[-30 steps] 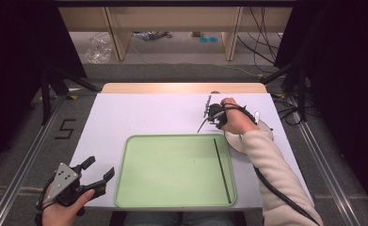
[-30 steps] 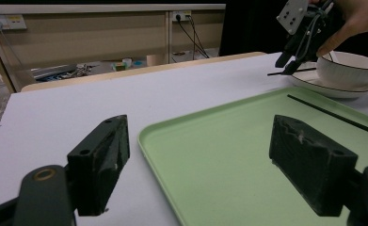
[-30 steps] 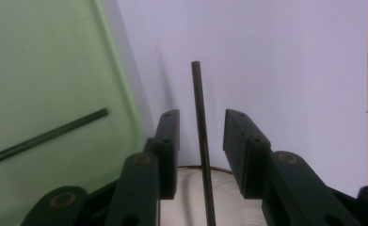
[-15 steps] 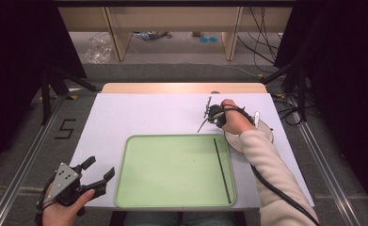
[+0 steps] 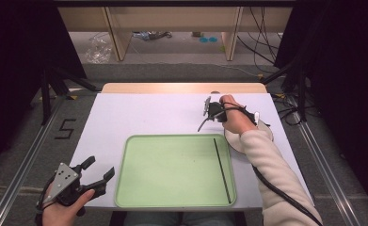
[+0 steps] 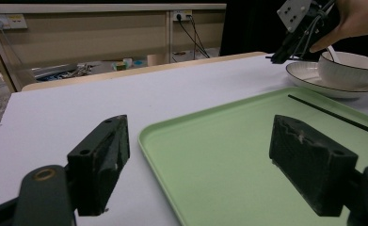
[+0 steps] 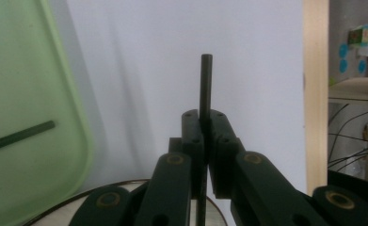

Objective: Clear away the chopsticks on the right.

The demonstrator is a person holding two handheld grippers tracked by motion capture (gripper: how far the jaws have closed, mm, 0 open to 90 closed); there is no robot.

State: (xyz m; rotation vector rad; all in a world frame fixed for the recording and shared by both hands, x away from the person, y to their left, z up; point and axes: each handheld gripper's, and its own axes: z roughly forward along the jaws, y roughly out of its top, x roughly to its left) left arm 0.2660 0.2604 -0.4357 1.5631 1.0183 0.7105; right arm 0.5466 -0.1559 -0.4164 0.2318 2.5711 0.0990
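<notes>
1. Right gripper [image 5: 205, 117]: held over the white tabletop [image 5: 139, 117] just beyond the far right corner of the green tray [image 5: 172, 169]. Its jaws have just been closing and are now clamped on a thin black chopstick [image 7: 205, 89], which stands out past the jaw tips in the right gripper view.
2. Right hand [image 5: 233, 120]: wrapped round the gripper body, with the sleeved forearm running in from the lower right, over the tray's right edge. The jaws slant down and towards the tray's far edge.
3. A second black chopstick [image 5: 221, 169] lies flat inside the tray, along its right side.
4. White bowl [image 6: 351, 70] on a white saucer [image 6: 313, 82]: on the tabletop just right of the tray's far right corner, below the right hand.
5. Left gripper [image 5: 97, 176]: just off the tray's near left corner, jaws spread wide with nothing between them. In the left gripper view they straddle that corner of the tray.
6. Left hand [image 5: 66, 207]: grips the gripper from below at the near tabletop edge, jaws pointing towards the tray.
</notes>
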